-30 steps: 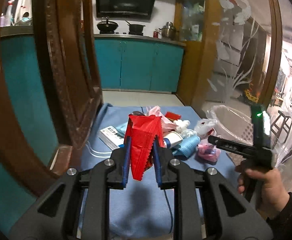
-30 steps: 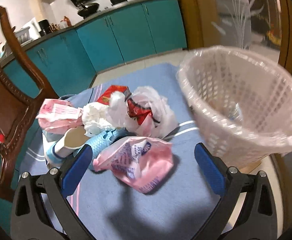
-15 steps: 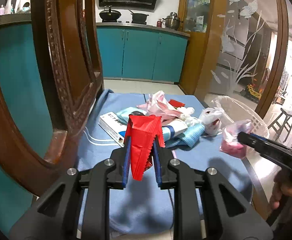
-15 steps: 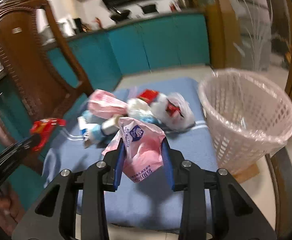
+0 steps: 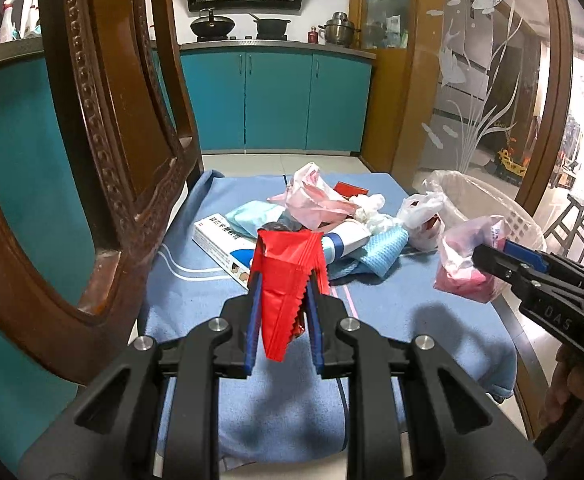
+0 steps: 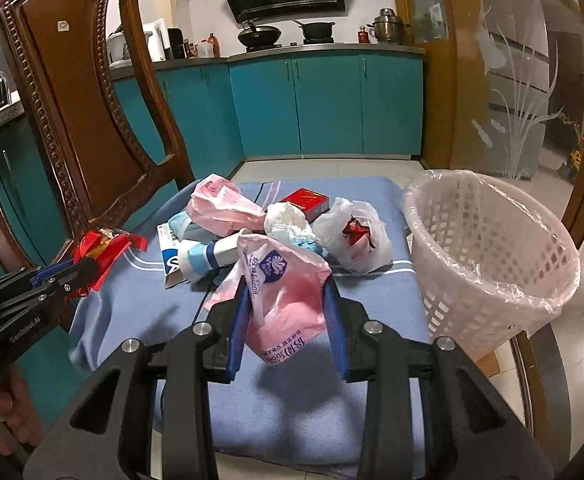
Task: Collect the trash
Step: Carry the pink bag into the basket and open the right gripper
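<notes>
My left gripper [image 5: 282, 312] was clamped on a red foil wrapper [image 5: 288, 280], held above the blue cloth [image 5: 392, 312]. My right gripper [image 6: 288, 312] pinched a pink plastic bag [image 6: 284, 296]. Beyond them, at twelve o'clock, the remaining trash pile [image 6: 260, 224] lay on the cloth. At two o'clock in the right wrist view stood the lined white basket [image 6: 488, 256], beside the pile.

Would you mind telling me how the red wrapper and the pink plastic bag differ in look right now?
The red wrapper is stiff, creased foil with a zigzag edge, while the pink plastic bag is soft, puffy and printed with a blue logo. The wrapper sits in the left gripper, the bag in the right gripper. Both are clamped and lifted off the blue cloth.
</notes>
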`<state>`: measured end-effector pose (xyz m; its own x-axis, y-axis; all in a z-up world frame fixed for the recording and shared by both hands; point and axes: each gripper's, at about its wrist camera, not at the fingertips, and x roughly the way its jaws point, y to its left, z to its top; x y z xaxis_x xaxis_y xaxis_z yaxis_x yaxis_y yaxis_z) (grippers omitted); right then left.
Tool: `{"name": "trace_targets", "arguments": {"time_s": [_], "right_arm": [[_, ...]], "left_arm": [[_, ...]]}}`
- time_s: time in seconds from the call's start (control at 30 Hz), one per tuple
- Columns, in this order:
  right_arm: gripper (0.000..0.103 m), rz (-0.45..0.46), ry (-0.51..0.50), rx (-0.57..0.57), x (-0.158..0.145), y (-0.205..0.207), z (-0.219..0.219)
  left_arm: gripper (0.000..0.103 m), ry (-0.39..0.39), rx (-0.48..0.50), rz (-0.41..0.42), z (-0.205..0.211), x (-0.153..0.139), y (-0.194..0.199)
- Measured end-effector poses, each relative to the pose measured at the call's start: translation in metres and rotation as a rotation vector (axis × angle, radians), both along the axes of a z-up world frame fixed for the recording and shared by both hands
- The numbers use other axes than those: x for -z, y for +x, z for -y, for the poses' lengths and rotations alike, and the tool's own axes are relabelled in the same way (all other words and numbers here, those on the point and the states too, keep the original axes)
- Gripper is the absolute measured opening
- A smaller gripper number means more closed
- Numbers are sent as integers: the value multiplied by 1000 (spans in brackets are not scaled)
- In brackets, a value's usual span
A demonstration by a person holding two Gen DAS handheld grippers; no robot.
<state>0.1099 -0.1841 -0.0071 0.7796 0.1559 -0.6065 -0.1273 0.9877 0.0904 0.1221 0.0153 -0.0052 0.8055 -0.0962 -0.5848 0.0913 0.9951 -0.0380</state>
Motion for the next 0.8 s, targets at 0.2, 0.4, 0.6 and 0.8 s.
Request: {"name": "trace_targets", "arguments": {"time_s": [0.2,0.4,0.6,0.8], "right_arm": [[36,-3,5,4,2,2,1],[36,-4,6,2,2,3,0],[36,-8,4,-2,3,3,-1],[36,-15,-2,-9,5,4,-2]], "left_arm": [[21,8,7,-5,3,1,2],[21,9,6,-10,2,2,4],[21,12,12,-15,4,3,5],[21,13,14,-16,4,4,4]]}}
